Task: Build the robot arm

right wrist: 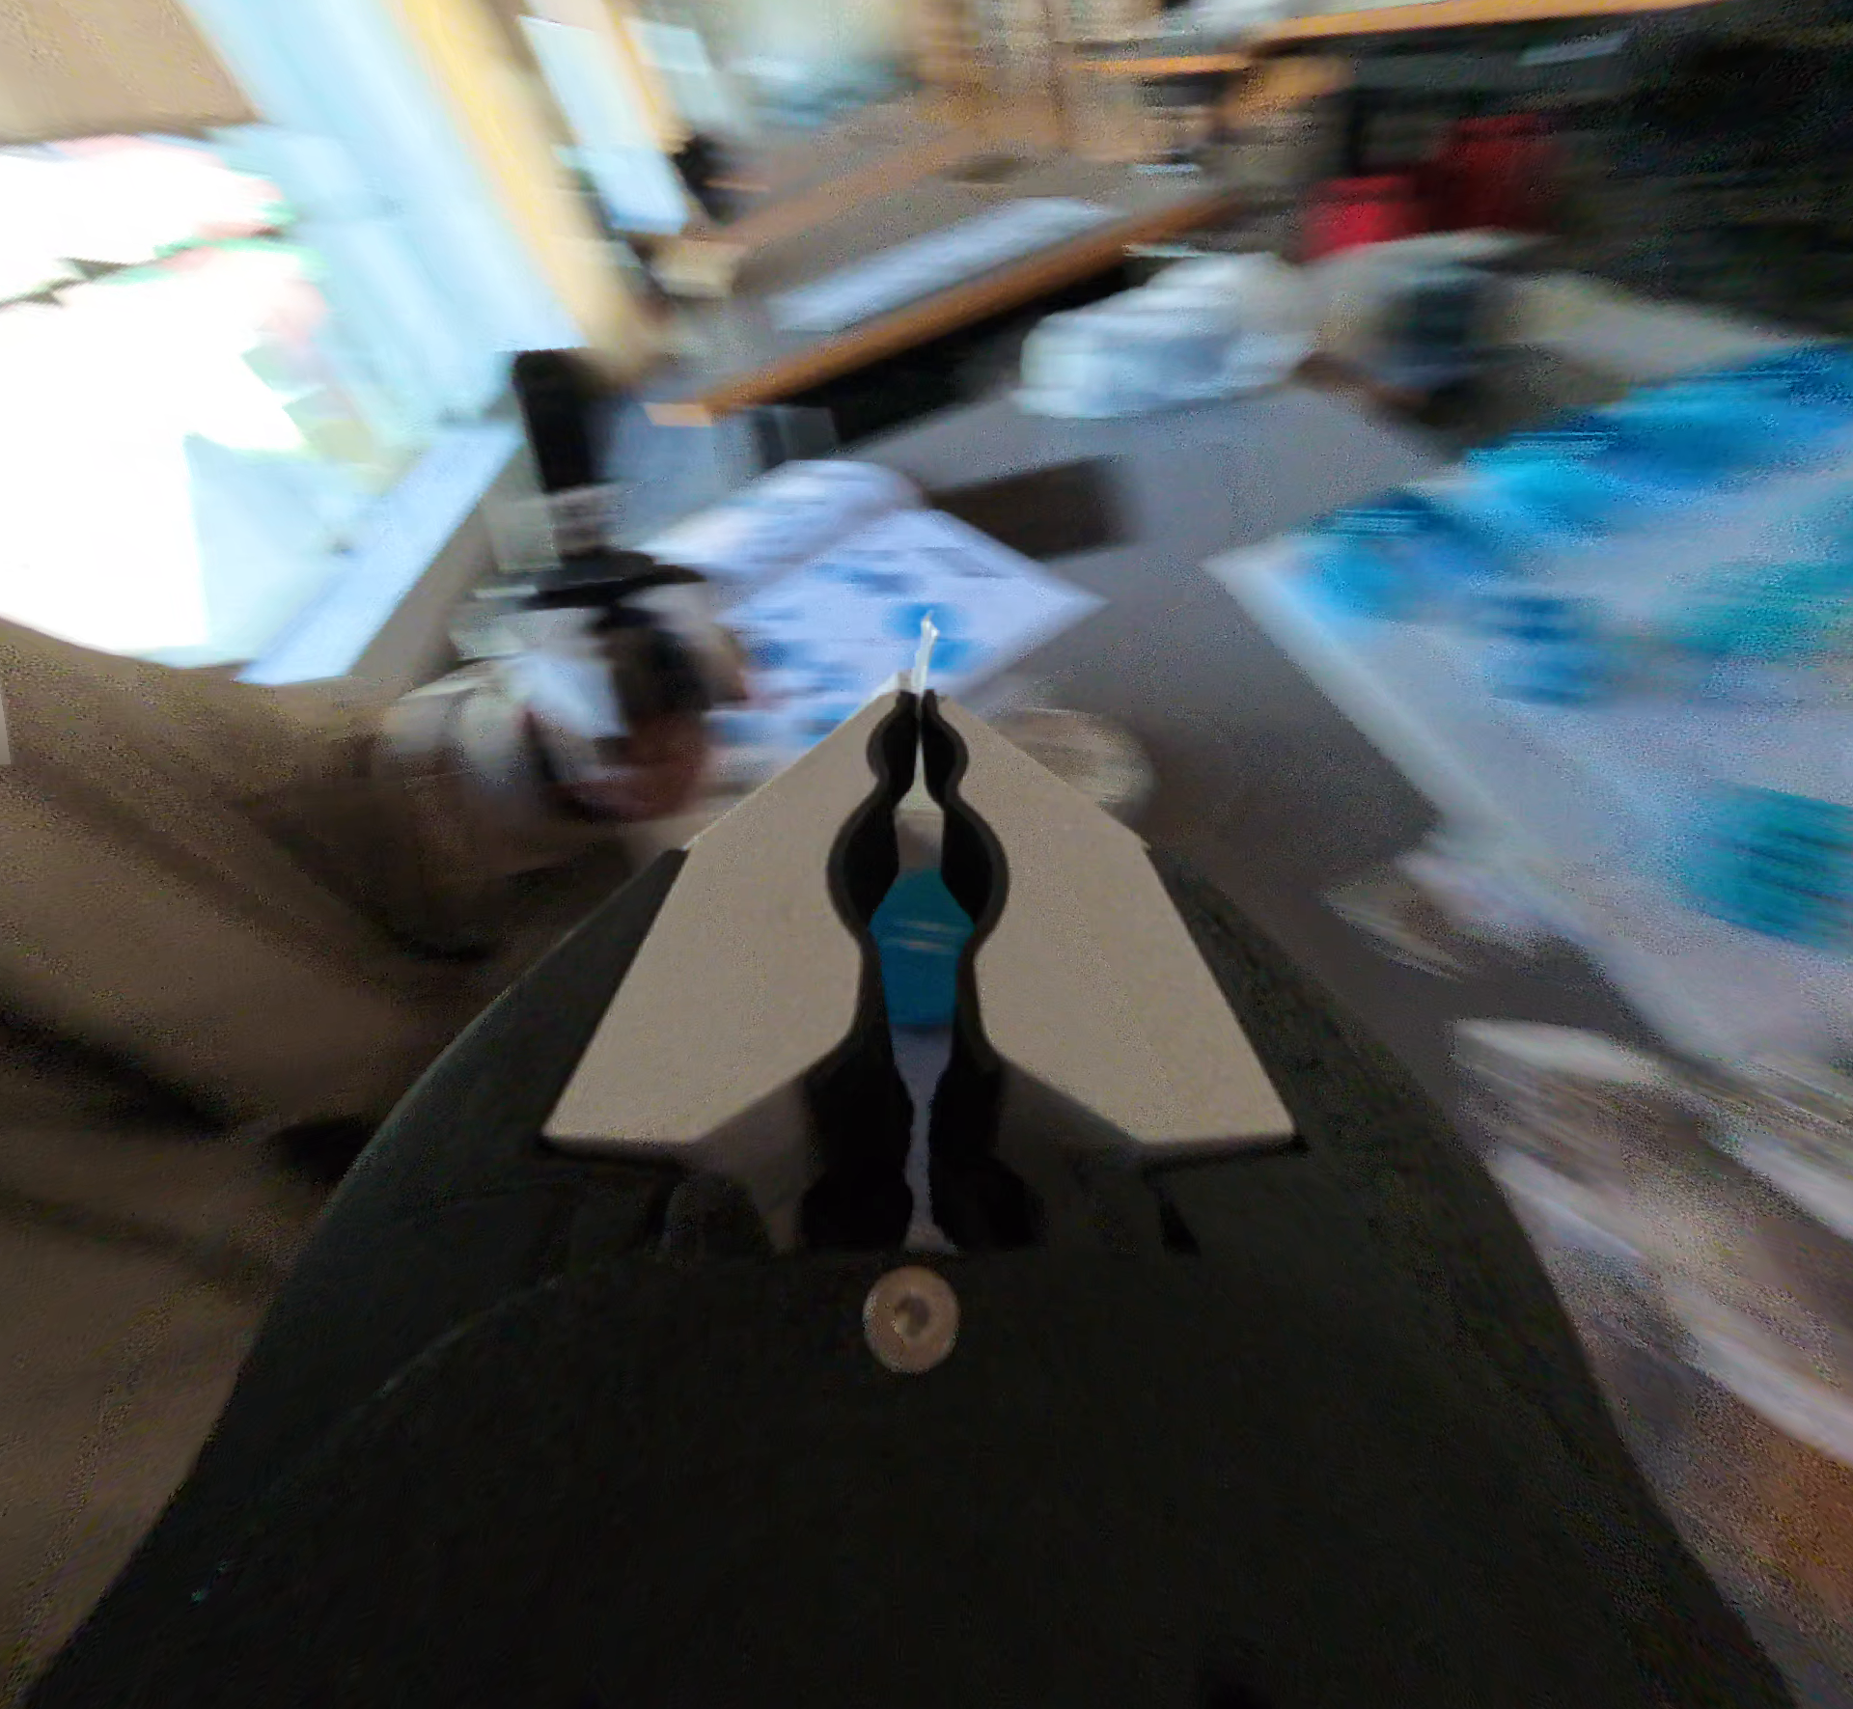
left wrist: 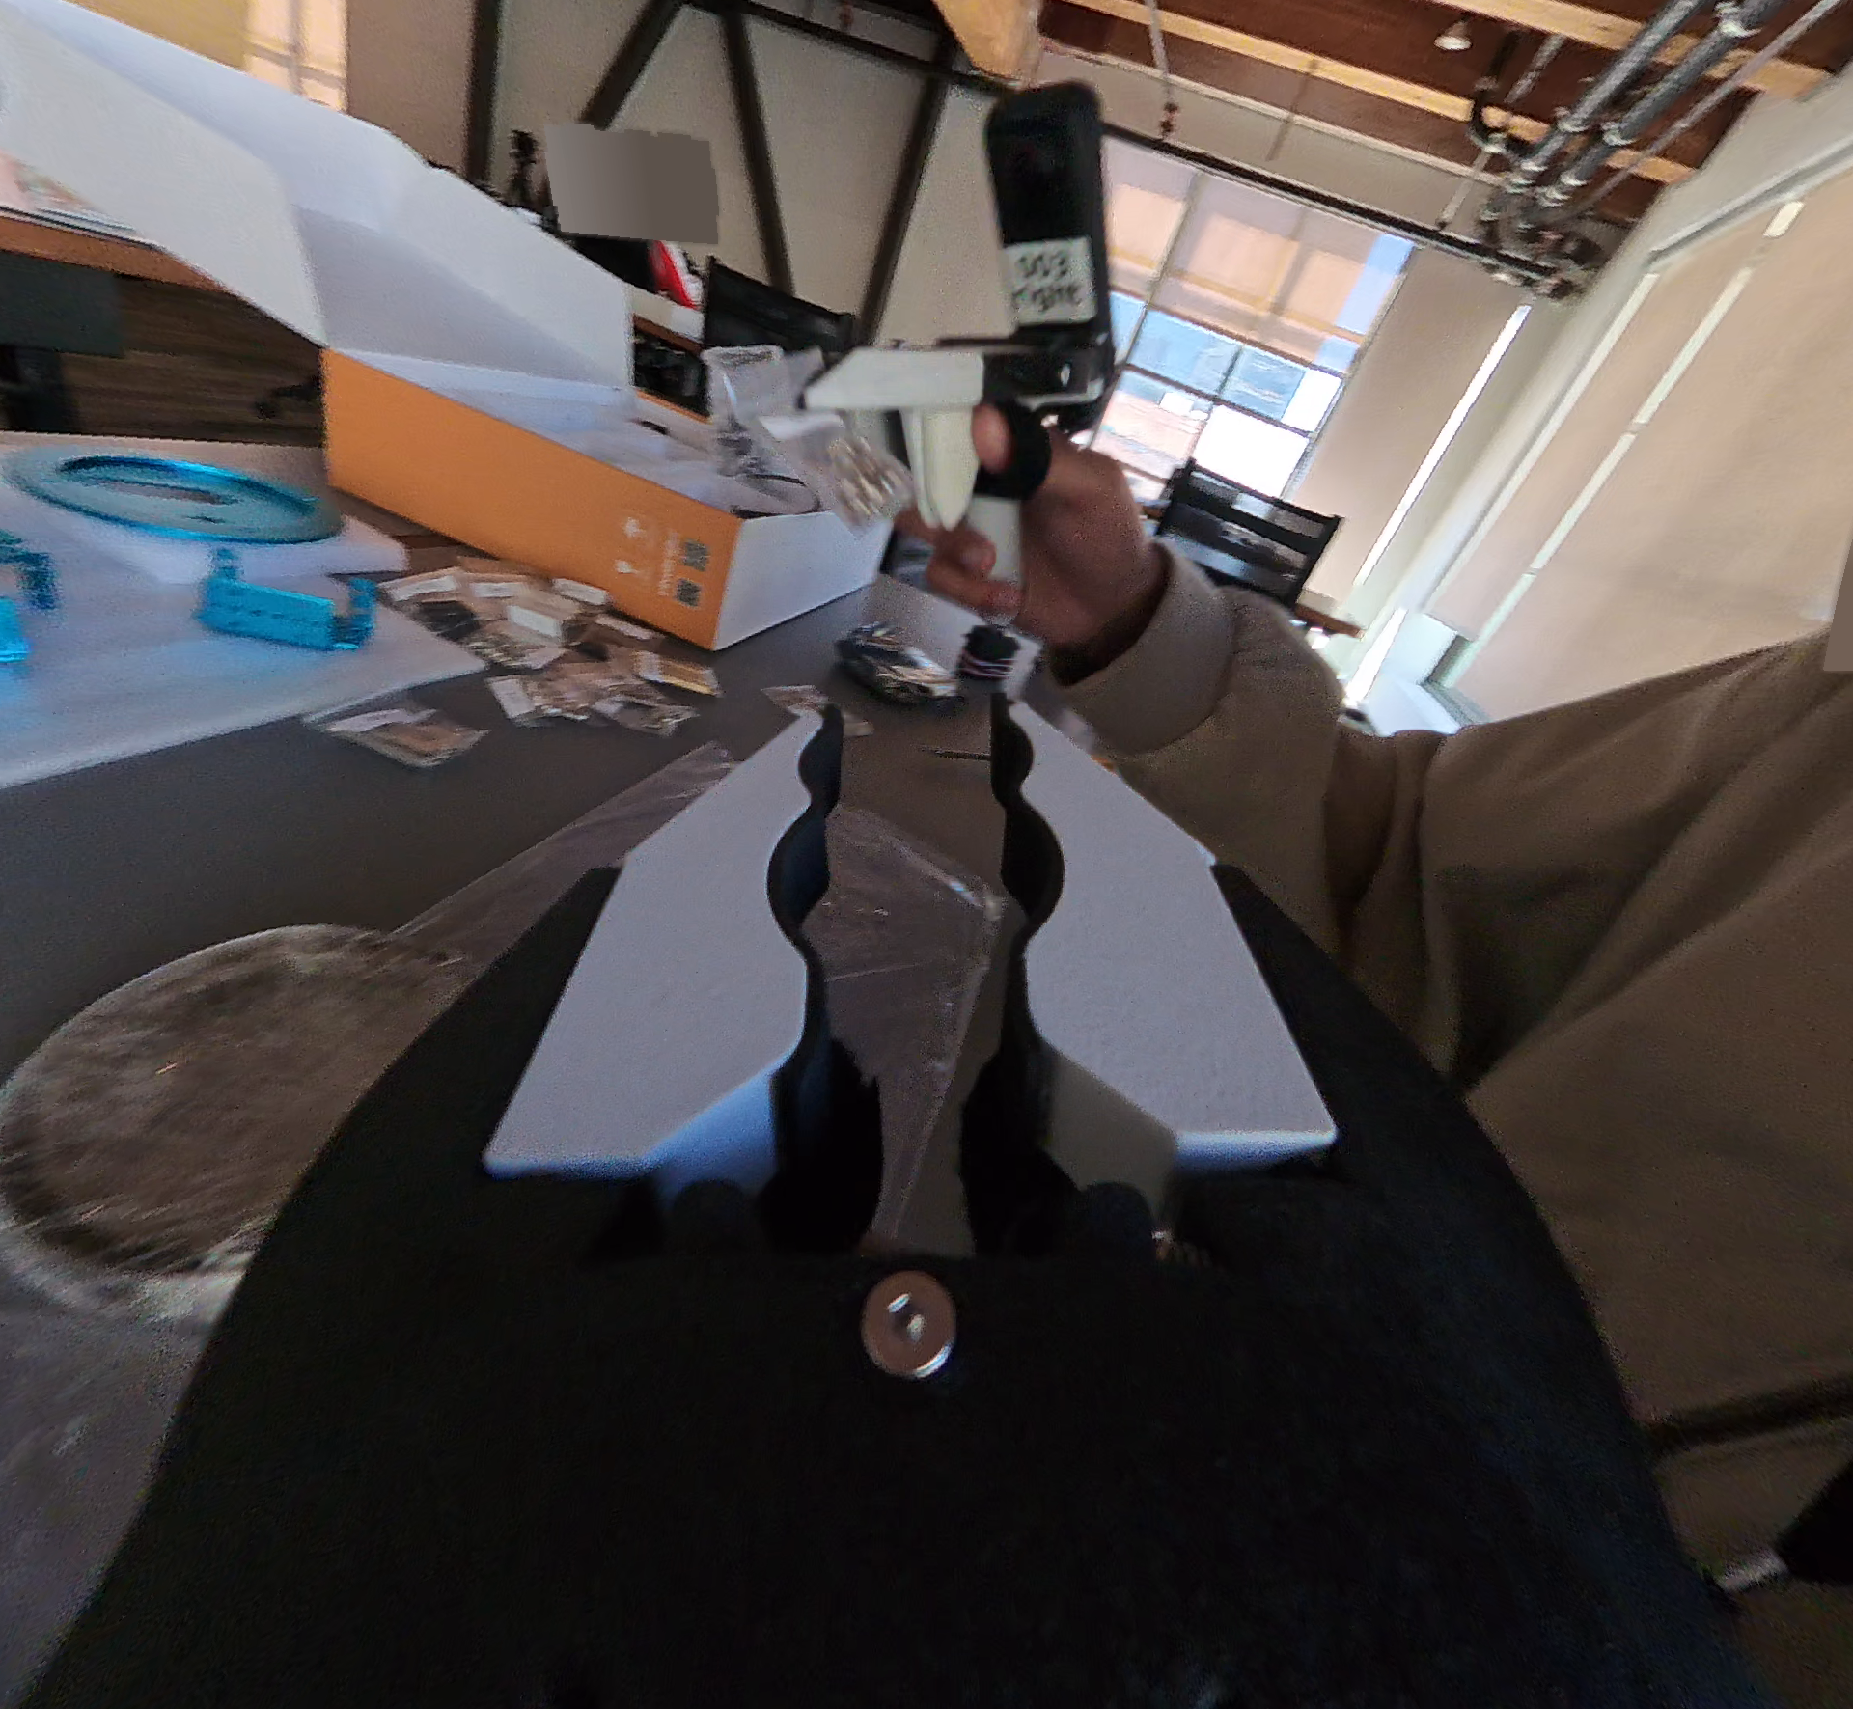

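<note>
My left gripper [left wrist: 917, 718] is open low over the dark table [left wrist: 251, 839]. A crumpled clear plastic bag [left wrist: 902, 949] shows in the gap between its white fingers [left wrist: 702, 939]; I cannot tell if it touches them. My right gripper [left wrist: 852, 458], held up by a hand [left wrist: 1063, 558], is shut on a small clear bag of little parts [left wrist: 867, 483] above the table's far side. In the blurred right wrist view its jaws [right wrist: 917, 708] are closed with a thin clear plastic edge [right wrist: 924, 648] sticking out past the tips.
An open orange and white box [left wrist: 562, 498] lies at the back. Blue metal parts [left wrist: 281, 608] and a blue ring [left wrist: 180, 488] rest on white foam at the left. Several small parts bags [left wrist: 562, 658] are scattered mid-table. A round grey disc [left wrist: 201, 1089] sits near left. A beige sleeve [left wrist: 1504, 859] fills the right. My hands' fingertips stand some 12 centimeters from each other.
</note>
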Action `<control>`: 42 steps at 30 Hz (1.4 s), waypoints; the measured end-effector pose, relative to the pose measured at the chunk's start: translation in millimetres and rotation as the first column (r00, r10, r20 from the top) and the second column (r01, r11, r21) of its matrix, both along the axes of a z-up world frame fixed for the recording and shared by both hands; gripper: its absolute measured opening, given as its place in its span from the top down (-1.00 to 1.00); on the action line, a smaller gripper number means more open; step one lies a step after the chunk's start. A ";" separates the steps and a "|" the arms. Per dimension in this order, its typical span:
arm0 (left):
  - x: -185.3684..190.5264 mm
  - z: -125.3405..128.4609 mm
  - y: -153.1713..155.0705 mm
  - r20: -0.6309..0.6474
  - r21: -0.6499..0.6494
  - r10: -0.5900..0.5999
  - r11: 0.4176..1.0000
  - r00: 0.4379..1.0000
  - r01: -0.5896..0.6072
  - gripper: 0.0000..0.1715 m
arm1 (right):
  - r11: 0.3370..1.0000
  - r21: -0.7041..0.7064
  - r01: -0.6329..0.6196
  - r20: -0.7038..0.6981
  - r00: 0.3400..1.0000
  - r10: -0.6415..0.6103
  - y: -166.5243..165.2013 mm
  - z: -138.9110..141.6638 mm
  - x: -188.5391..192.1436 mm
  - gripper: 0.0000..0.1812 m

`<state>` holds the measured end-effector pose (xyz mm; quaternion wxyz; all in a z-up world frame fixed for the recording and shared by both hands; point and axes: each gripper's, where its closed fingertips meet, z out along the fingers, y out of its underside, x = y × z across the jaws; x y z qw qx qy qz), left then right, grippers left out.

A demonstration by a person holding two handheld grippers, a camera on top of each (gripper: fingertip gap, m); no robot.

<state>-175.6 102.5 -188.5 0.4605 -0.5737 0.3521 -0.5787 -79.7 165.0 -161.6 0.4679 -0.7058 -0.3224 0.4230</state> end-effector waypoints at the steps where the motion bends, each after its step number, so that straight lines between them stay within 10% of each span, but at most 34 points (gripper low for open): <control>1: -3.7 -1.9 5.8 -0.012 0.000 0.034 0.999 0.999 -0.034 0.66 | 0.985 0.033 0.168 0.120 0.978 -0.171 28.6 -1.5 32.4 1.00; 3: -7.2 -3.8 11.8 -0.031 -0.009 0.076 0.997 0.997 -0.076 0.66 | 0.940 0.017 0.342 0.394 0.861 -0.320 64.1 -24.4 80.4 1.00; 7: -6.5 -5.6 11.8 -0.063 0.016 0.119 0.993 0.991 -0.118 0.67 | 0.883 -0.145 0.446 0.755 0.627 -0.192 93.6 -84.6 122.9 1.00; 13: -11.4 -10.7 13.5 -0.122 0.189 0.226 0.961 0.966 -0.201 0.73 | 0.857 -0.336 0.390 0.744 0.668 -0.013 122.9 -111.7 108.6 1.00; 18: -8.4 -12.4 9.3 -0.129 0.183 0.202 0.967 0.971 -0.177 0.73 | 0.811 -0.080 0.580 0.937 0.321 -0.137 154.7 -133.2 177.5 0.88; 23: -10.9 -19.6 8.4 -0.178 0.204 0.222 0.961 0.959 -0.185 0.72 | 0.819 0.031 0.574 0.910 0.324 -0.261 143.9 -111.4 173.7 0.61; 28: -39.4 -37.2 15.1 -0.278 0.249 0.355 0.924 0.893 -0.290 0.72 | 0.824 0.121 0.553 0.723 0.519 -0.455 84.8 -60.2 165.9 0.65; 34: -55.6 -24.8 23.3 -0.233 0.228 0.390 0.913 0.891 -0.339 0.72 | 0.923 -0.008 0.384 0.566 0.763 -0.312 -7.2 -98.8 163.2 0.39; 42: -45.9 7.8 12.0 0.052 0.105 0.283 0.952 0.958 -0.287 0.72 | 0.934 0.009 0.356 0.584 0.757 -0.294 -33.3 -133.0 178.1 0.53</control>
